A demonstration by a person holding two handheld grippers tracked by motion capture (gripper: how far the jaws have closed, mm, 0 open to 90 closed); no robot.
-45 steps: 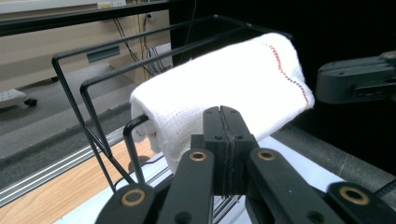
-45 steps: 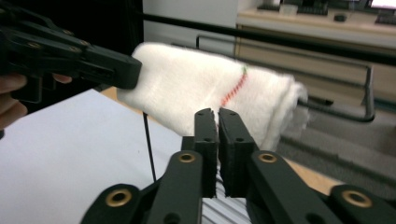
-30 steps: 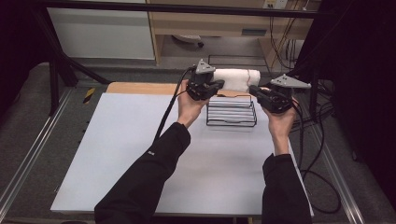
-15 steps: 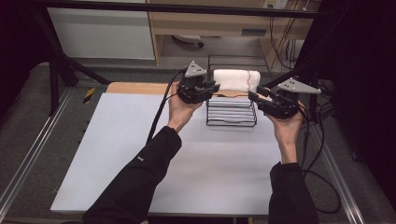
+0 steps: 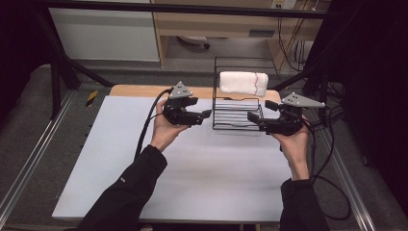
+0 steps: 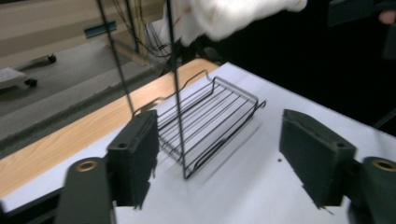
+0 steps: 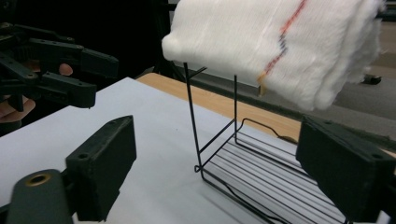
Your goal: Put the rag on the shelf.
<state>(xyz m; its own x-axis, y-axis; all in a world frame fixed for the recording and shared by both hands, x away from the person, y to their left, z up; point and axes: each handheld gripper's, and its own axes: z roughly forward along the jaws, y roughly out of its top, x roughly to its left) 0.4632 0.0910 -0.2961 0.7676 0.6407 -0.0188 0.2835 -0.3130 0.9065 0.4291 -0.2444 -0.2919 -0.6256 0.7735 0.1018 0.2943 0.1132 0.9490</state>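
A folded white towel (image 5: 243, 83) with a thin coloured stripe lies over the top bar of a black wire rack (image 5: 238, 114) that stands at the far middle of the white table. My left gripper (image 5: 204, 117) hovers just left of the rack, and its jaws have just been opening with nothing between them. My right gripper (image 5: 260, 111) is just right of the rack, its jaws also just opening, empty. In the left gripper view the rack (image 6: 210, 116) stands ahead of the left gripper (image 6: 219, 154). In the right gripper view the towel (image 7: 275, 42) hangs above the right gripper (image 7: 219, 172).
The white table sheet (image 5: 192, 183) stretches toward the person, with a wooden strip (image 5: 139, 90) along its far edge. Black cables (image 5: 146, 130) trail from both grippers. Dark frame posts and metal rails flank the table. Across the rack, the right gripper view shows the left gripper (image 7: 105, 81).
Both grippers were shut at the towel's ends above the rack. They have let go, opened and drawn back down toward the person. The towel now rests on the rack.
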